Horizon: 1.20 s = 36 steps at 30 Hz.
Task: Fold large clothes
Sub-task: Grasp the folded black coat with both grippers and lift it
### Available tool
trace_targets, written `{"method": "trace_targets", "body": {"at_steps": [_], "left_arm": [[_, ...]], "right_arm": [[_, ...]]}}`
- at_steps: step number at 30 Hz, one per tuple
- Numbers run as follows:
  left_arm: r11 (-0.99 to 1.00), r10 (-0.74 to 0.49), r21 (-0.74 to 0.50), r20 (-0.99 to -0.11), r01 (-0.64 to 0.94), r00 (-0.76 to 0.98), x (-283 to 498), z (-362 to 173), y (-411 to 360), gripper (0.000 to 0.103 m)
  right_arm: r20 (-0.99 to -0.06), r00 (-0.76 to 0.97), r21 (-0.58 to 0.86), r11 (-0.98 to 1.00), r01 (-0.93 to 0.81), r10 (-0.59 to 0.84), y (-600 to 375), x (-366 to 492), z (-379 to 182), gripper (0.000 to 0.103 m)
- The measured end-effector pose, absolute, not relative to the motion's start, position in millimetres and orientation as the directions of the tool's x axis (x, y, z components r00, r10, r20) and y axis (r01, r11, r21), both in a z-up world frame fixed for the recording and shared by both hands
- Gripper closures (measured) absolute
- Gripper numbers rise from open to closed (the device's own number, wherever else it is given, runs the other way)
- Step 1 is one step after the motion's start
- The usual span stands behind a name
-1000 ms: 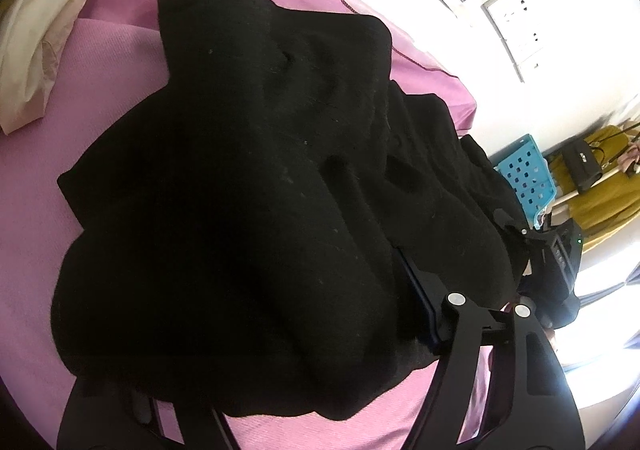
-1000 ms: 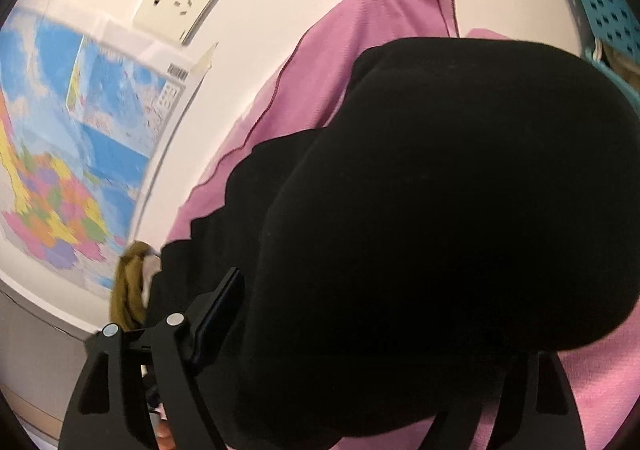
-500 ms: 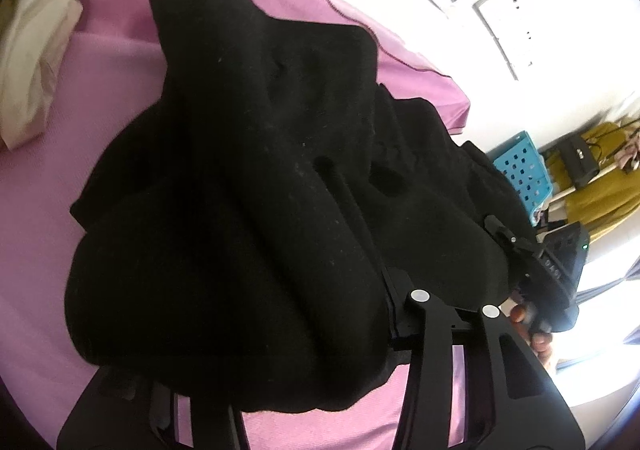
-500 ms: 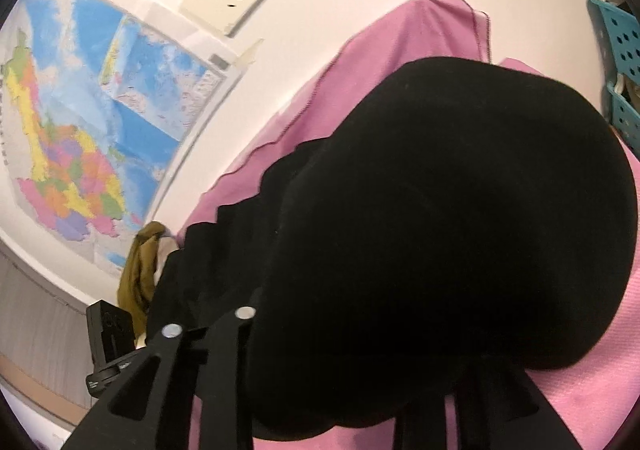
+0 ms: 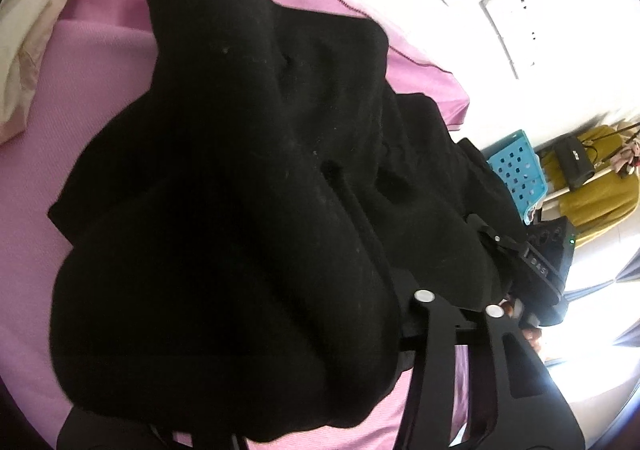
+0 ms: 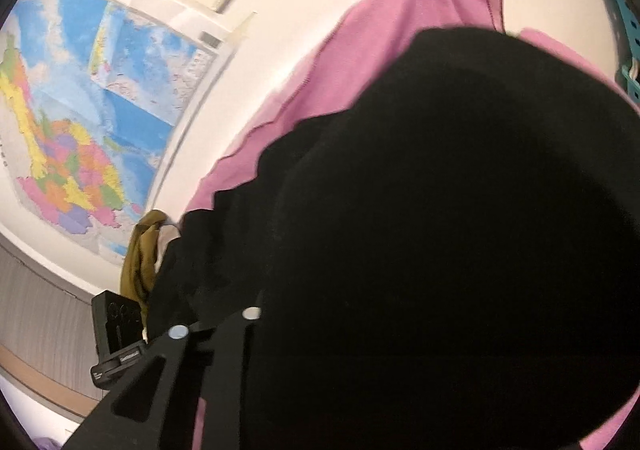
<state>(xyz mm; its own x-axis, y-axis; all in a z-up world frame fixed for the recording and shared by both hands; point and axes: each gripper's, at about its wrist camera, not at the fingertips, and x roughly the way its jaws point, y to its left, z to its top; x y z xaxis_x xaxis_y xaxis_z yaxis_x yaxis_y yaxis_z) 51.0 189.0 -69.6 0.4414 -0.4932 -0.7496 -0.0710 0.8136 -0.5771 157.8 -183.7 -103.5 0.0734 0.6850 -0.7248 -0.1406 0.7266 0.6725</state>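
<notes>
We grip the black garment — left gripper clamped on it; right gripper closing on its edge; next, we lift and fold over.

Black garment bulk across pink bedding

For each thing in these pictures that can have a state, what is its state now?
Black garment: bunched in thick folds on the pink sheet, not yet folded flat.
Pink sheet: spread under the garment.
Left gripper: garment lies over its fingers; grip not visible.
Right gripper: jaws closing, garment bunched between the fingers.
Blue basket: tilted beside the bed.
</notes>
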Motion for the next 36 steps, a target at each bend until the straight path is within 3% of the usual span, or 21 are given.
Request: {"method": "trace_targets", "body": {"at_steps": [5,16,28,36], "left_arm": [[0.830,-0.486,-0.556,-0.755,-0.039,0.440,53.0,-55.4,191.7,0.065],[0.849,-0.485,-0.525,-0.727,0.062,0.486,52.9,3.4,186.5,0.067],[0.853,-0.484,-0.503,-0.658,0.141,0.576,35.8,79.6,196.7,0.068],[0.900,-0.391,-0.413,-0.615,0.142,0.684,4.4,146.5,235.0,0.069]], "right_arm": [[-0.697,0.096,0.683,0.698,-0.214,0.711,-173.1,155.6,-72.4,0.083],[-0.667,0.136,0.660,0.665,-0.350,0.733,-154.2,155.0,-4.5,0.084],[-0.574,0.183,0.650,0.580,-0.492,0.798,-112.1,153.5,80.3,0.084],[-0.515,0.158,0.658,0.506,-0.558,0.843,-66.9,150.6,121.0,0.084]]}}
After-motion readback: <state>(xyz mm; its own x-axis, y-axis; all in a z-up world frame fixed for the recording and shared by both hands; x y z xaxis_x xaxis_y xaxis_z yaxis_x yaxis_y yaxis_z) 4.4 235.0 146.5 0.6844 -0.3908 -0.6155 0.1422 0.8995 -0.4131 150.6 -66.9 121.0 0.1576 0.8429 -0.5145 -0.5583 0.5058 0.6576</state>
